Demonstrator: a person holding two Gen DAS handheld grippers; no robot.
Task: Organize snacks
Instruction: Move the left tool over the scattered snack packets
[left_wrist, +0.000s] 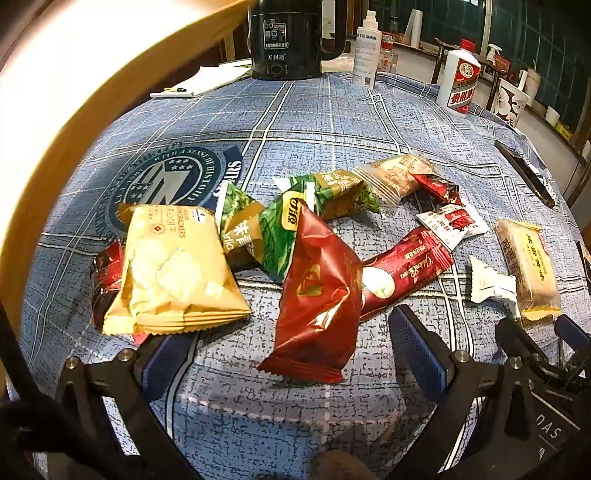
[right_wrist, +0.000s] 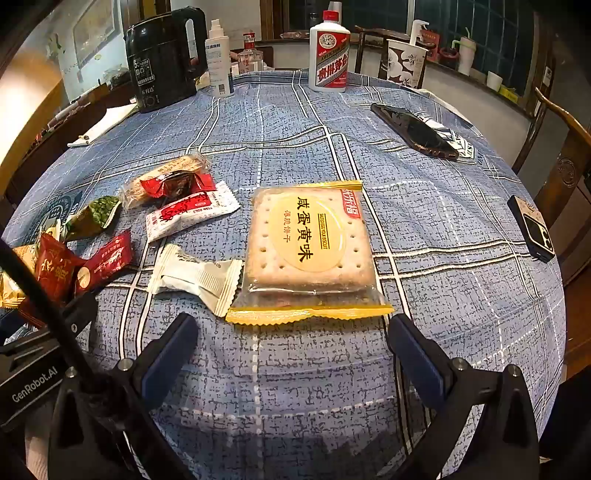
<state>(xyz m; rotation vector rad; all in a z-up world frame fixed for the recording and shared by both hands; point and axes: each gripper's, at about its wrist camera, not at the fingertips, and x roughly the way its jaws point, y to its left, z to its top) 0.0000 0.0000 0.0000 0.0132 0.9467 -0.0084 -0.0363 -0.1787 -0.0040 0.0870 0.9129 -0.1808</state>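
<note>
Several snack packets lie scattered on the blue checked tablecloth (left_wrist: 332, 122). In the left wrist view my left gripper (left_wrist: 295, 354) stands open, with the lower end of a red foil bag (left_wrist: 317, 295) between its fingers and untouched by the pads. A tan cracker bag (left_wrist: 173, 269) lies to its left and green packets (left_wrist: 269, 229) behind. In the right wrist view my right gripper (right_wrist: 291, 343) is open just short of a yellow-edged biscuit pack (right_wrist: 310, 243). A small white packet (right_wrist: 195, 277) lies left of that pack.
A black kettle (right_wrist: 162, 55), a white spray bottle (right_wrist: 218, 55) and a white liquor bottle (right_wrist: 328, 51) stand at the far edge. A dark phone (right_wrist: 413, 129) and a second phone (right_wrist: 532, 229) lie at the right. A notepad (left_wrist: 199, 81) lies at the far left.
</note>
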